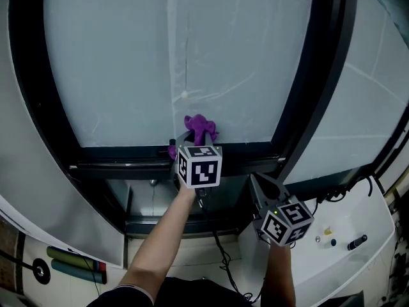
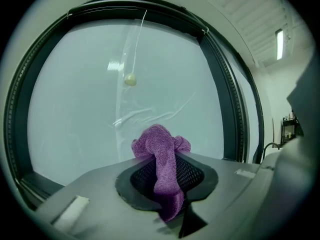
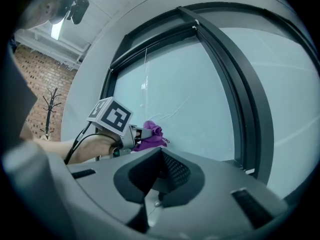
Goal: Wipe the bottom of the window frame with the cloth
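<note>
My left gripper point(image 1: 192, 137) is shut on a purple cloth point(image 1: 200, 127), whose bunched end pokes up against the frosted pane just above the black bottom rail of the window frame point(image 1: 121, 153). In the left gripper view the cloth point(image 2: 164, 156) hangs between the dark pads and hides the jaw gap of the left gripper point(image 2: 167, 184). My right gripper point(image 1: 259, 184) hovers lower and to the right, below the rail, with its jaws together and nothing between them. In the right gripper view the right gripper point(image 3: 159, 178) looks toward the left gripper point(image 3: 138, 133) and the cloth point(image 3: 151, 133).
A thick black upright point(image 1: 314, 101) divides the window to the right of the cloth. A white ledge point(image 1: 358, 267) at lower right carries a dark pen-like item point(image 1: 356, 242) and a cable point(image 1: 348, 190). A lower sill point(image 1: 153, 226) lies beneath the rail. A coat stand point(image 3: 50, 111) stands by a brick wall.
</note>
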Demonstrator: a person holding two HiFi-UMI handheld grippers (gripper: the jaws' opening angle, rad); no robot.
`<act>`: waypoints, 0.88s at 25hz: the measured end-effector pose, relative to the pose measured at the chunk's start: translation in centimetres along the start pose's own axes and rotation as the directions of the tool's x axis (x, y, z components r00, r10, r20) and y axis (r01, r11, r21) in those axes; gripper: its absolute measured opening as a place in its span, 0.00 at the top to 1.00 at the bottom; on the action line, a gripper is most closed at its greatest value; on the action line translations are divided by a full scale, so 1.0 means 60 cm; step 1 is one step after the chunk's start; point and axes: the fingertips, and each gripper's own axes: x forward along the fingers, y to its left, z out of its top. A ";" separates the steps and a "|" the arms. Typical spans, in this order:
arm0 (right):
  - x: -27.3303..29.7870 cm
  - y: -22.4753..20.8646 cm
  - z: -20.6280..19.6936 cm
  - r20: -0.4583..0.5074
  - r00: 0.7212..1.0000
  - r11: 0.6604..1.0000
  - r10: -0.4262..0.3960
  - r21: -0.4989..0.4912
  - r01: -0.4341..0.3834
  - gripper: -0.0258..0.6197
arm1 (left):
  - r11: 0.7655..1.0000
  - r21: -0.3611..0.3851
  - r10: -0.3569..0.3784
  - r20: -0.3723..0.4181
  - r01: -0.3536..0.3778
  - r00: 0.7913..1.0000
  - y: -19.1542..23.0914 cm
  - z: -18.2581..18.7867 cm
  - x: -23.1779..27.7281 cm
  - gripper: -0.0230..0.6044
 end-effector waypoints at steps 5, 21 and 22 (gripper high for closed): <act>0.006 -0.016 -0.012 -0.017 1.000 1.000 -0.007 0.007 0.007 0.94 | 1.000 -0.030 0.006 -0.049 -0.008 0.999 -0.008 -0.038 0.035 0.83; 0.015 -0.066 -0.053 -0.061 0.998 0.998 -0.033 0.044 0.036 0.94 | 0.992 -0.016 0.118 -0.240 -0.126 0.964 0.024 -0.159 0.092 0.83; 0.017 -0.067 -0.055 -0.062 0.998 0.998 -0.031 0.046 0.034 0.94 | 0.992 -0.020 0.114 -0.245 -0.122 0.963 0.023 -0.160 0.094 0.83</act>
